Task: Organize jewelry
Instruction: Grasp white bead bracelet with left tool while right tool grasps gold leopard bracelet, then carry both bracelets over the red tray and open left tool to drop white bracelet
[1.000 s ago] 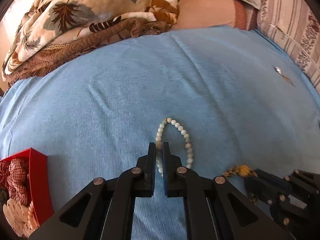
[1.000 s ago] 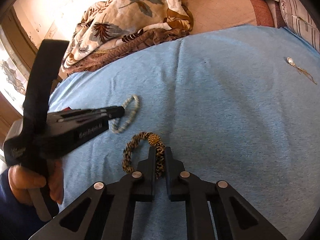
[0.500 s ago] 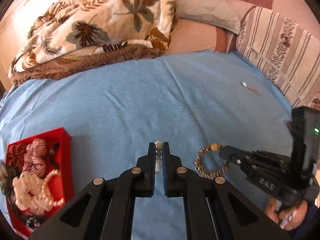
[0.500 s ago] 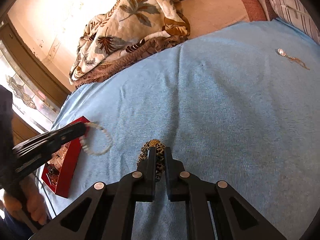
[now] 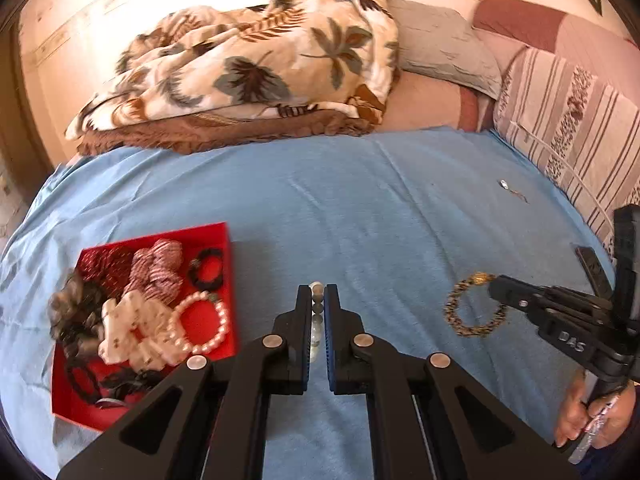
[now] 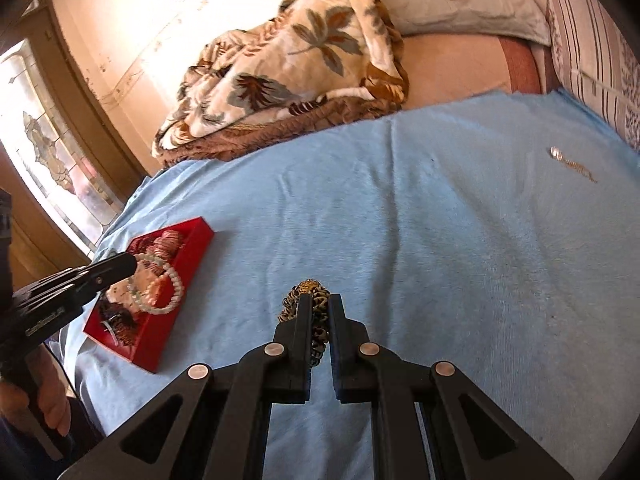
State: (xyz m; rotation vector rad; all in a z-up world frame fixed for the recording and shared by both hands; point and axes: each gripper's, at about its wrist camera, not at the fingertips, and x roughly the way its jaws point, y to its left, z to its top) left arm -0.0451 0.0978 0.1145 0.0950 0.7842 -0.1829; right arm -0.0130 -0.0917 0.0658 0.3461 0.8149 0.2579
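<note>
My left gripper [image 5: 318,292] is shut on a pale bead bracelet [image 5: 317,312], seen edge-on between its fingers; in the right wrist view that bracelet [image 6: 152,292] hangs from the left gripper [image 6: 134,262] over the red tray [image 6: 200,236]. My right gripper [image 6: 319,300] is shut on a gold-and-black woven bracelet [image 6: 306,290], held above the blue sheet. In the left wrist view this woven bracelet [image 5: 474,308] dangles from the right gripper [image 5: 494,280] at the right. The red tray [image 5: 224,232] at the lower left holds several bracelets and hair pieces.
A small pendant on a chain [image 5: 512,190] [image 6: 572,164] lies on the blue sheet [image 5: 360,200] at the far right. A leaf-print blanket [image 5: 256,68] and pillows [image 5: 440,44] lie at the back. A hand [image 5: 592,412] grips the right handle.
Both grippers have lifted their bracelets off the sheet. The left one has carried the bead bracelet leftward to above the red tray; the right one rose with the woven bracelet.
</note>
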